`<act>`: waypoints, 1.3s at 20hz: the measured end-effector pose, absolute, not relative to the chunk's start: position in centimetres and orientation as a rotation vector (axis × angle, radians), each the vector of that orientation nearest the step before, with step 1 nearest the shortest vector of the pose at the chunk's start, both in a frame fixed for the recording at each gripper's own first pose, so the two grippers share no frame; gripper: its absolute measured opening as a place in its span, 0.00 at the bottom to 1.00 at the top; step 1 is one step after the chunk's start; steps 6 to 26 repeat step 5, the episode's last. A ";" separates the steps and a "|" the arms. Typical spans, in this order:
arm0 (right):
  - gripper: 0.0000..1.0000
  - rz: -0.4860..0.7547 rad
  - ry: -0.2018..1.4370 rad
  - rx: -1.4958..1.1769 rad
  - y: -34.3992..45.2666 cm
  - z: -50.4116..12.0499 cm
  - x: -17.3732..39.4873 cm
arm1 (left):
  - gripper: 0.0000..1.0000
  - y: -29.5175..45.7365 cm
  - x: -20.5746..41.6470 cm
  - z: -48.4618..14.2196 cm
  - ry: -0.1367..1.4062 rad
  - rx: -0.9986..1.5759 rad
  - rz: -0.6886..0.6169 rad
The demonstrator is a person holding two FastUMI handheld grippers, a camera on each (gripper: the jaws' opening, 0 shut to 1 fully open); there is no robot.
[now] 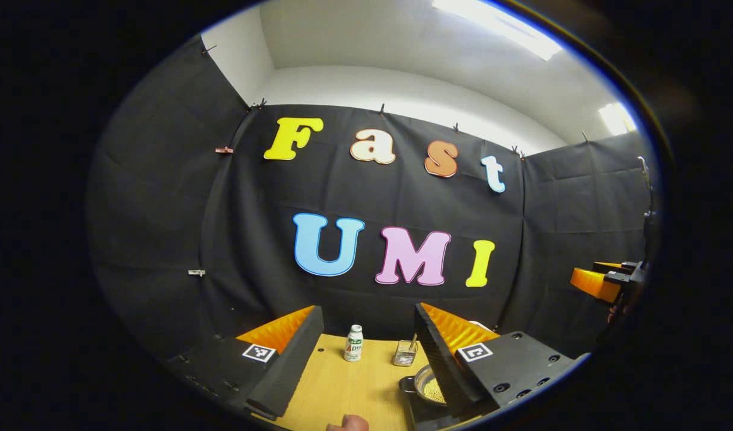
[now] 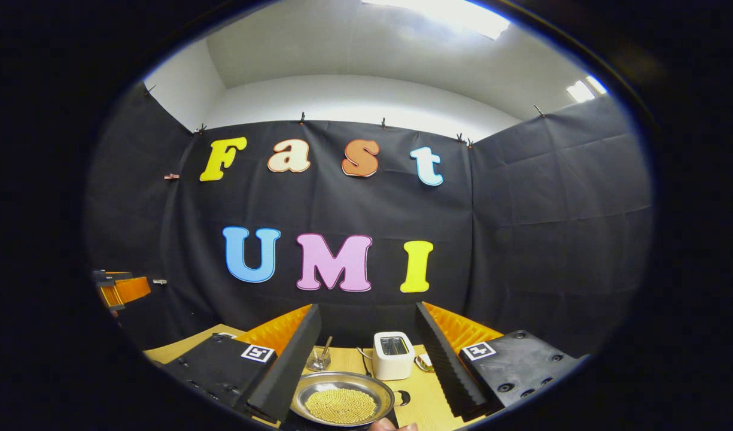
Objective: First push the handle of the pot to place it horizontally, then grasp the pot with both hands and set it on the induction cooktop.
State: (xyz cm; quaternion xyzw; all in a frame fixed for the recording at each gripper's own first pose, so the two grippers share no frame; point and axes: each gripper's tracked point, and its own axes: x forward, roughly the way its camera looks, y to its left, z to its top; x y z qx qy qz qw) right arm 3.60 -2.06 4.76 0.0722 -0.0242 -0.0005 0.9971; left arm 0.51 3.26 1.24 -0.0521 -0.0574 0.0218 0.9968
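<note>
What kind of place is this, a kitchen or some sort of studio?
Probably a staged recording booth set up like a kitchen. Black cloth walls hang from clips around a wooden table, which holds a pot of small yellow grains, a white toaster and a small bottle.

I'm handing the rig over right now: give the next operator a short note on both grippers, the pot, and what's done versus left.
Left gripper: open, empty, raised above the wooden table.
Right gripper: open, empty, with the pot just ahead between its fingers.
The pot holds small yellow grains and sits on a dark surface; whether that is the cooktop I cannot tell. A side handle shows on its right.
Behind it: a white toaster and a glass with a spoon.
Nothing is gripped. Left: push the handle horizontal, then do the two-handed lift.
</note>
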 end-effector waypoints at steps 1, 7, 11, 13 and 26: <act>0.98 -0.003 -0.048 0.146 -2.2 4.7 3.6 | 0.95 3.2 0.5 1.2 -0.115 -0.096 0.044; 0.98 -0.007 -0.035 0.162 -2.1 4.5 3.3 | 0.95 2.6 0.6 0.7 -0.087 -0.075 0.038; 0.98 -0.007 -0.035 0.162 -2.1 4.5 3.3 | 0.95 2.6 0.6 0.7 -0.087 -0.075 0.038; 0.98 -0.007 -0.035 0.162 -2.1 4.5 3.3 | 0.95 2.6 0.6 0.7 -0.087 -0.075 0.038; 0.98 -0.007 -0.035 0.162 -2.1 4.5 3.3 | 0.95 2.6 0.6 0.7 -0.087 -0.075 0.038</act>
